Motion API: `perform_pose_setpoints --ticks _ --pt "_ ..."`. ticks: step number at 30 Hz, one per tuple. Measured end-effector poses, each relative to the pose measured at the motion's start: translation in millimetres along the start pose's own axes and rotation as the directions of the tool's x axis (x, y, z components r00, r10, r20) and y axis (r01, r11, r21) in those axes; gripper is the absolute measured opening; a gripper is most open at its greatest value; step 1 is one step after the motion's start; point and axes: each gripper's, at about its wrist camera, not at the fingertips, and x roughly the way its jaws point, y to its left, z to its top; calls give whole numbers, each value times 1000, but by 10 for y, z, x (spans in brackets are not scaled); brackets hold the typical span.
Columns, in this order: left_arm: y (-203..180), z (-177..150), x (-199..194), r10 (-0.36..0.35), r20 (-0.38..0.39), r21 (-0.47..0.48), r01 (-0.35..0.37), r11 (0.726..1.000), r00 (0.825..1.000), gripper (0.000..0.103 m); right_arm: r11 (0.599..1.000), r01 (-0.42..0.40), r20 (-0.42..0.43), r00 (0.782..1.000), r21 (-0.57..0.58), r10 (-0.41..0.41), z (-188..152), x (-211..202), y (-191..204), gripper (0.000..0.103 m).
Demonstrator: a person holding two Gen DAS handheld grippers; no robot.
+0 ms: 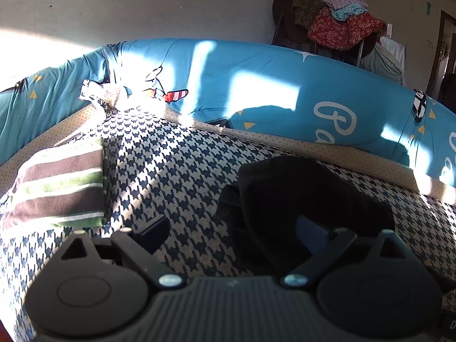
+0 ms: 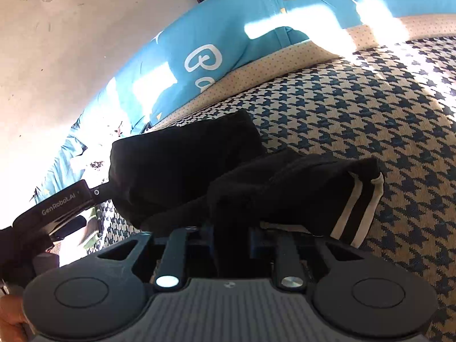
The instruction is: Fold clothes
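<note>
My left wrist camera looks forward and down from just behind my left claw (image 1: 230, 228), low over the houndstooth blanket (image 1: 182, 165), facing the far blue bolster (image 1: 256, 85) and wall. My right wrist camera sits closer, rolled, right behind my right claw (image 2: 230, 239). Both views share the black garment (image 1: 299, 193), blanket and bolster.

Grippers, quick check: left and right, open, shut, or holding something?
Left gripper: open, jaws spread wide, nothing gripped.
Right gripper: shut on the black garment, a fold pinched between its fingers.
</note>
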Motion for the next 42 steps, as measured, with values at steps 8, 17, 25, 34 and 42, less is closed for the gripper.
perform_pose_setpoints --ticks 8,17,25,34,42 --pt "8 64 -117 -19 33 3 19 1000 999 100 974 -108 24 993 -200 115 -107 -249 362 13" --pt "44 86 -235 -73 42 10 73 997 996 103 860 -251 -128 968 -444 216 -566 -353 858 13" --pt "50 13 -224 -112 -5 32 113 993 994 103 762 -356 -331 923 -541 196 -1017 -266 1052 12" --pt "-135 -215 -189 -188 -80 147 198 969 979 103 762 -303 -302 942 -572 148 -918 -321 985 12" --pt "-110 -359 -77 -148 -153 203 177 963 977 103 836 -177 -164 981 -520 106 -460 -522 702 19"
